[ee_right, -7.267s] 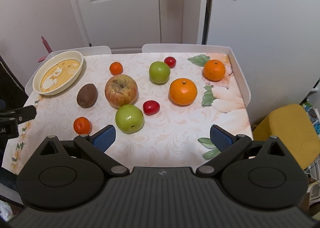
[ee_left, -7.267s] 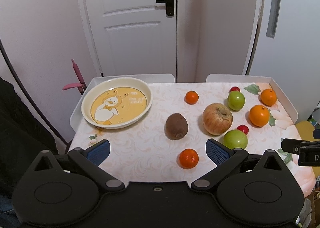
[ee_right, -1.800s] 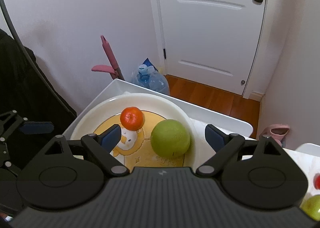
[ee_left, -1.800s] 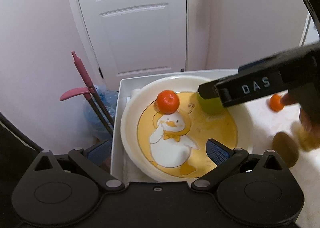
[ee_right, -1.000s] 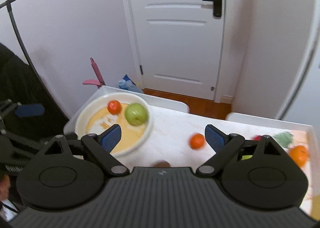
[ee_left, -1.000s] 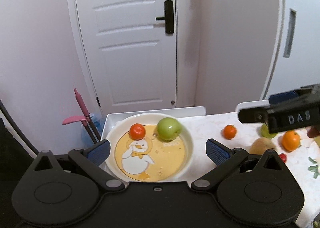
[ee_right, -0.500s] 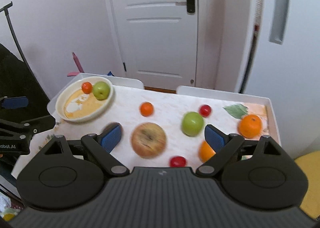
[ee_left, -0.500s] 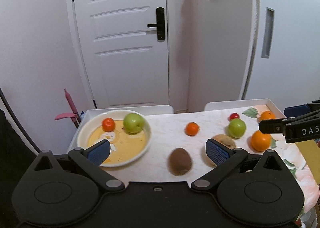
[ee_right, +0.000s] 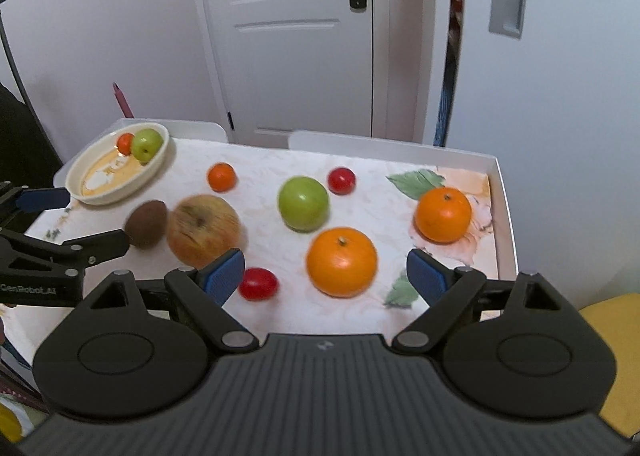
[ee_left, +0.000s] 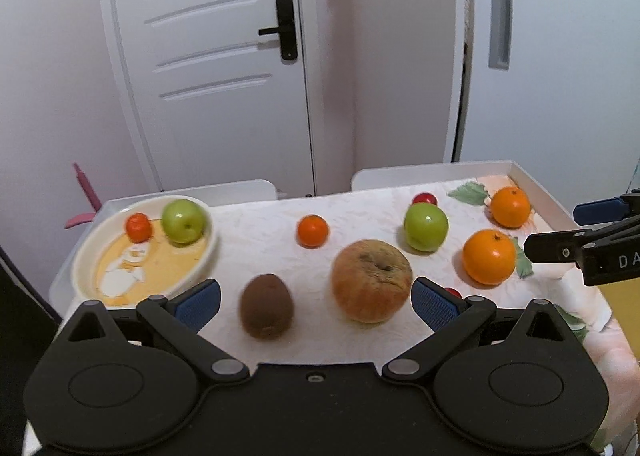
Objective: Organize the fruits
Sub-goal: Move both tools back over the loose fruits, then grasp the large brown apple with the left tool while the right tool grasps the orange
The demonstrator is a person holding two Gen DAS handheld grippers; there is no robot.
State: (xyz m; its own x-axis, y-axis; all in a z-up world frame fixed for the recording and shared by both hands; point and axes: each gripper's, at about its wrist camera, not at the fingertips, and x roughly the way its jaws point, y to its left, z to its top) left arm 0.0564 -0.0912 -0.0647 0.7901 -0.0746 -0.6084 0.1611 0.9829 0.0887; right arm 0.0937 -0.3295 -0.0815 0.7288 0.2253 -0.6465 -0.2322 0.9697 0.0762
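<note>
The cream duck plate [ee_left: 90, 252] [ee_right: 78, 172] holds a small tangerine [ee_left: 138, 227] and a green apple [ee_left: 184, 220] at the table's back left. My left gripper [ee_left: 316, 298] is open above the near edge, with a brown kiwi [ee_left: 267, 311] and a big russet apple [ee_left: 371, 286] between its fingers' line of sight. My right gripper [ee_right: 325, 275] is open over a large orange [ee_right: 341, 262] and a red cherry tomato [ee_right: 258, 283]. On the cloth also lie a second green apple [ee_right: 303, 203], another orange [ee_right: 443, 214], a tangerine [ee_right: 221, 177] and a red tomato [ee_right: 341, 180].
White raised table rims [ee_right: 505, 208] border the right and back sides. A white door [ee_left: 208, 56] and wall stand behind. A pink handle [ee_left: 86, 192] leans beyond the plate. A yellow seat [ee_right: 612, 356] sits lower right.
Both grippers have drawn back from the plate toward the table's near side and dropped lower. The fruit on the cloth now looks closer. Both stayed open and empty.
</note>
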